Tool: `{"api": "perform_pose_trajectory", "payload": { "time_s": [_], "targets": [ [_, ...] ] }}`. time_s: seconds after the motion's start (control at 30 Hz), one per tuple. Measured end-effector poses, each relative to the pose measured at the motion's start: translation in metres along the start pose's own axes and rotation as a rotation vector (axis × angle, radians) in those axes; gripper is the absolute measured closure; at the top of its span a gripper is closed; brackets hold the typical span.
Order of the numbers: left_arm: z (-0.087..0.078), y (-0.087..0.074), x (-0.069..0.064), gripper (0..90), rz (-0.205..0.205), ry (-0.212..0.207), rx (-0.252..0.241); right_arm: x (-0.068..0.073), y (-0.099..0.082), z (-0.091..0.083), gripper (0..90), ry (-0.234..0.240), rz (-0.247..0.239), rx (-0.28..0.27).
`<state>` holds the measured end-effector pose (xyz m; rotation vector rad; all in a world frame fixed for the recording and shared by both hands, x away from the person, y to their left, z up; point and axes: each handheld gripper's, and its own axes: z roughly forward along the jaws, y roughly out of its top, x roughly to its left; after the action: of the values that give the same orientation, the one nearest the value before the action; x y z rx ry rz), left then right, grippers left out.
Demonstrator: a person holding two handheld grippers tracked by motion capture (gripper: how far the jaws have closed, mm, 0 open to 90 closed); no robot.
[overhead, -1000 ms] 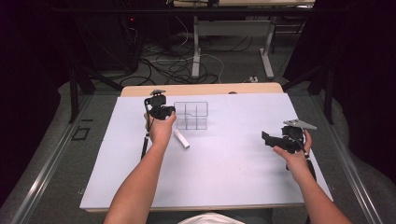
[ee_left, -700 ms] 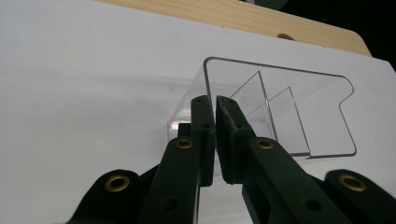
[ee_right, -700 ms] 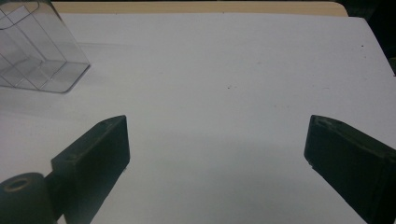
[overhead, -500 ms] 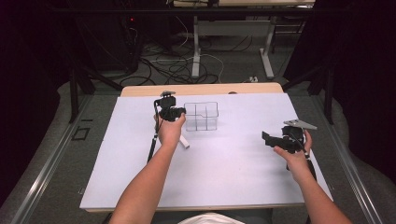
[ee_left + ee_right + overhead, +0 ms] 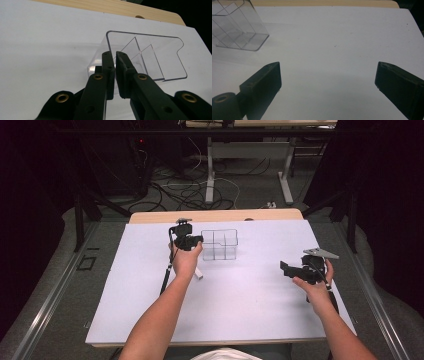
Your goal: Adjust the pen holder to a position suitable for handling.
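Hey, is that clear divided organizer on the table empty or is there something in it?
Empty: through the clear organizer, its compartments show just dividers and the white table beneath.

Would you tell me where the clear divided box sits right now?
In the high view, the clear divided box sits at the table's far centre, beside the left gripper.

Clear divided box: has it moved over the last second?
Yes. The clear divided box slid rightward along the table's wooden far edge, the left tool shut on its wall.
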<state>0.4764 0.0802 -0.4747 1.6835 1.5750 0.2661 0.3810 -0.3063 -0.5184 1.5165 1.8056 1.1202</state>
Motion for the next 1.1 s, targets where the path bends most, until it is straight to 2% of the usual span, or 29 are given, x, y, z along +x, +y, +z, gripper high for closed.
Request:
{"api": "perform_pose_trajectory", "payload": {
  "time_s": [0.03, 0.2, 0.23, 0.43, 0.73, 0.87, 0.93, 0.97, 1.1],
  "targets": [
    [0.000, 0.000, 0.000, 86.0, -0.010, -0.007, -0.001, 0.000, 0.000, 0.000, 6.2, 0.000, 0.004, 0.001],
    [0.000, 0.000, 0.003, 85.4, 0.010, -0.017, 0.001, 0.000, 0.000, -0.001, 6.2, 0.000, 0.008, 0.002],
    [-0.001, 0.000, 0.002, 85.1, 0.000, -0.020, -0.005, 0.000, 0.000, -0.001, 6.2, -0.003, 0.005, 0.004],
    [-0.007, 0.001, 0.006, 81.0, 0.006, -0.032, -0.017, 0.000, 0.000, 0.000, 6.2, -0.001, 0.000, 0.000],
    [-0.024, -0.001, 0.027, 75.5, -0.003, -0.046, -0.052, 0.001, 0.000, 0.002, 6.4, -0.004, 0.004, 0.005],
    [-0.028, -0.004, 0.032, 73.0, 0.003, -0.054, -0.051, 0.001, 0.000, 0.002, 6.6, -0.008, 0.003, 0.006],
    [-0.030, -0.006, 0.035, 70.5, 0.003, -0.057, -0.046, 0.000, 0.000, 0.002, 7.2, -0.009, -0.001, 0.005],
    [-0.033, -0.009, 0.039, 66.9, 0.000, -0.078, -0.057, 0.001, 0.000, 0.002, 7.4, -0.010, 0.001, 0.005],
    [-0.037, -0.013, 0.044, 62.7, 0.010, -0.077, -0.064, 0.000, 0.000, 0.002, 7.5, -0.009, 0.005, 0.002]
  ]
}}
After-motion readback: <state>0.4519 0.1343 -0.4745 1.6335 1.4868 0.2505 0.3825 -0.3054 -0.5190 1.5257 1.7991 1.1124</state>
